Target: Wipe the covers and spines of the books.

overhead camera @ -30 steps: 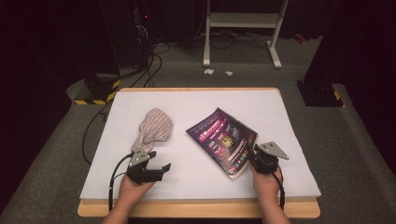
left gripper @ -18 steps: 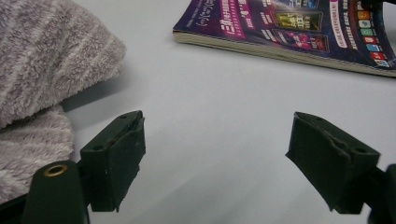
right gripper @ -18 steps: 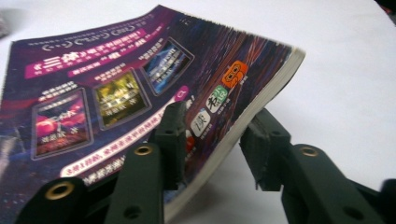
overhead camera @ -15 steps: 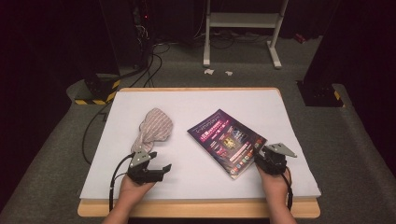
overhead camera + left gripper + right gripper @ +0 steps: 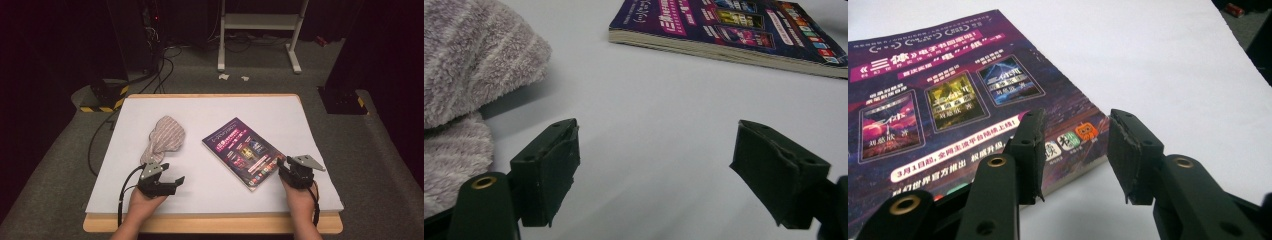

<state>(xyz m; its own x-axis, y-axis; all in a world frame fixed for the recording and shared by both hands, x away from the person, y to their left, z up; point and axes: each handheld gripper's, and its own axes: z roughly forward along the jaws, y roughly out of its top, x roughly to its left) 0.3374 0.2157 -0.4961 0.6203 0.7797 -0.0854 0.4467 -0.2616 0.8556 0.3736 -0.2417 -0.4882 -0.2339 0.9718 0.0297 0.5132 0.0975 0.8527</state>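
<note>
On the white table cover (image 5: 220, 190), at about five o'clock from its middle, my right gripper (image 5: 284, 167) sits just off the near corner of the purple book (image 5: 243, 150). Its jaws have just been opening and now stand partly apart; in the right gripper view (image 5: 1075, 152) the book's corner (image 5: 948, 100) lies just beyond the fingertips, level with the gap, and neither pad presses on it. The left pad overlaps the cover's edge in that view, but I cannot tell whether it touches.

That book lies flat, cover up, a little to the three o'clock side of the table's middle, its long edge running from ten o'clock toward four o'clock.

At seven o'clock, my left gripper (image 5: 172, 180) rests low over the cover with jaws wide apart and nothing between them; the left gripper view (image 5: 654, 170) shows bare white surface in the gap. A striped fuzzy cloth (image 5: 164, 137) lies bunched at about twelve o'clock from that gripper, near it; in the left gripper view the cloth (image 5: 469, 75) sits just beside my left pad, and the book (image 5: 734, 30) lies well beyond.
</note>
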